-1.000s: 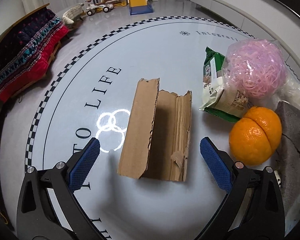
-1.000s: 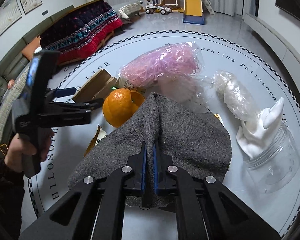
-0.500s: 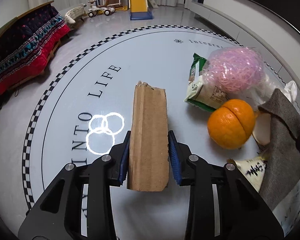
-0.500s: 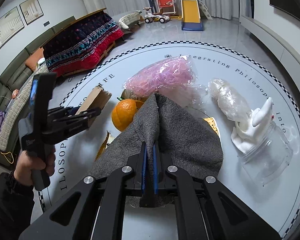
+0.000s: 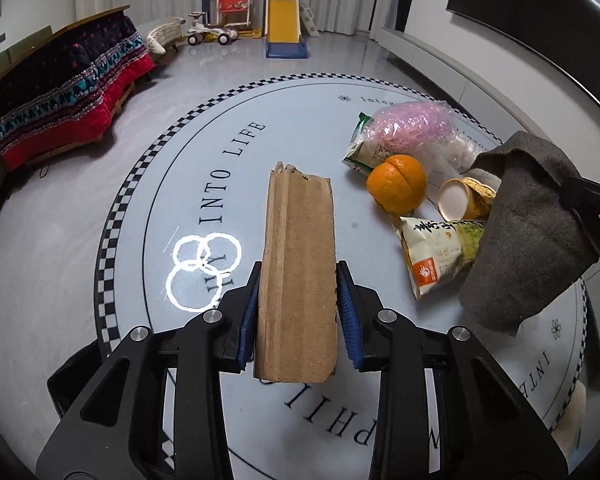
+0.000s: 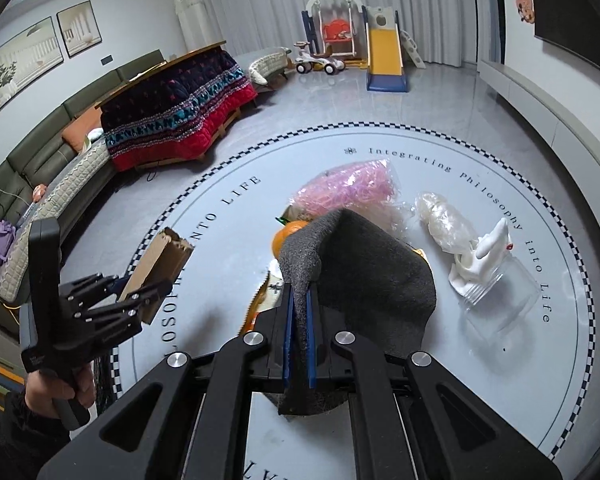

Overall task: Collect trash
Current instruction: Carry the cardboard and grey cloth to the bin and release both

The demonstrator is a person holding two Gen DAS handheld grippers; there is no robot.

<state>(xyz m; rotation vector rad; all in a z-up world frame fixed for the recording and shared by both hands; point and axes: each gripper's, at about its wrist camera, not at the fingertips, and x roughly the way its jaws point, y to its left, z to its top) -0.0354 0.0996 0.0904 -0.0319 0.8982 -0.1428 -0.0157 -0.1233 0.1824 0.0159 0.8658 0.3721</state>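
Observation:
My left gripper [image 5: 298, 308] is shut on a folded piece of brown cardboard [image 5: 298, 264], lifted off the round white mat [image 5: 228, 152]. The same cardboard [image 6: 160, 270] and left gripper [image 6: 134, 300] show at the left of the right wrist view, held by a hand. My right gripper [image 6: 299, 328] is shut on a grey felt cloth [image 6: 364, 276], which hangs over the trash pile. That cloth [image 5: 528, 232] dangles at the right of the left wrist view. On the mat lie an orange [image 5: 396, 182], a pink shred bag [image 5: 410, 124], a snack packet [image 5: 436, 258] and a paper cup [image 5: 462, 198].
A clear plastic jar [image 6: 500, 300] with white gloves [image 6: 484, 252] and a crumpled clear bag [image 6: 444, 220] lie on the right of the mat. A red and dark quilted table cover [image 6: 180, 116], a sofa [image 6: 40, 168] and a toy slide [image 6: 386, 56] stand beyond.
My left gripper closed on the cardboard, folding it, and lifted it off the mat. My right gripper rose with the grey cloth, uncovering the snack packet and the cup.

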